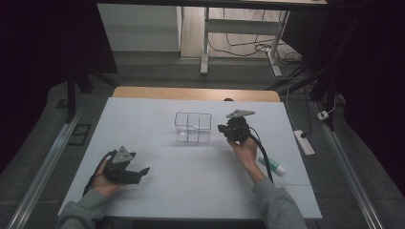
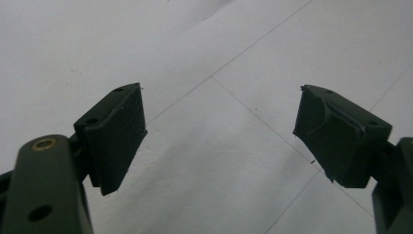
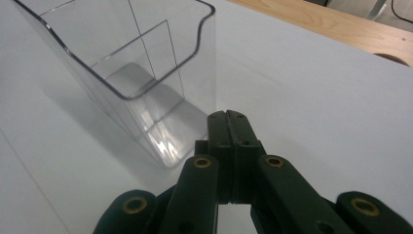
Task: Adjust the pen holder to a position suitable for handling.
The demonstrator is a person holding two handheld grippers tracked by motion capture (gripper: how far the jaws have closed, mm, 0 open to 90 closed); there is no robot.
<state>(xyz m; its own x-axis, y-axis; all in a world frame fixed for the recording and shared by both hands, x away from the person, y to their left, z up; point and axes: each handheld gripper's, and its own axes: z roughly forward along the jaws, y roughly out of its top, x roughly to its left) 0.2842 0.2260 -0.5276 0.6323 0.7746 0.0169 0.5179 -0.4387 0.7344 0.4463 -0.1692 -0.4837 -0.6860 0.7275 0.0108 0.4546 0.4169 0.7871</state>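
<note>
Right tongs (image 3: 229, 117) are clenched tight, jaws pressed flat together with nothing between them, tips just beside the near corner of the clear plastic divided box (image 3: 131, 73). That box stands upright mid-table on the white table (image 1: 191, 171), a little to the left of the right tongs in the high view. Left tongs (image 2: 219, 131) hang released, jaws wide apart over bare tabletop, well apart from the box. A white tube with a green cap (image 1: 272, 165) lies near the right forearm.

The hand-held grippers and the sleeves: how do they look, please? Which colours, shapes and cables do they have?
Both are black. The left hand-held gripper and the right hand-held gripper each carry a grey three-cornered plate on top, and a black cable trails from each. The jaws end in flat, blocky pads, and the linkage has brass-coloured pins. The person wears grey sleeves.
</note>
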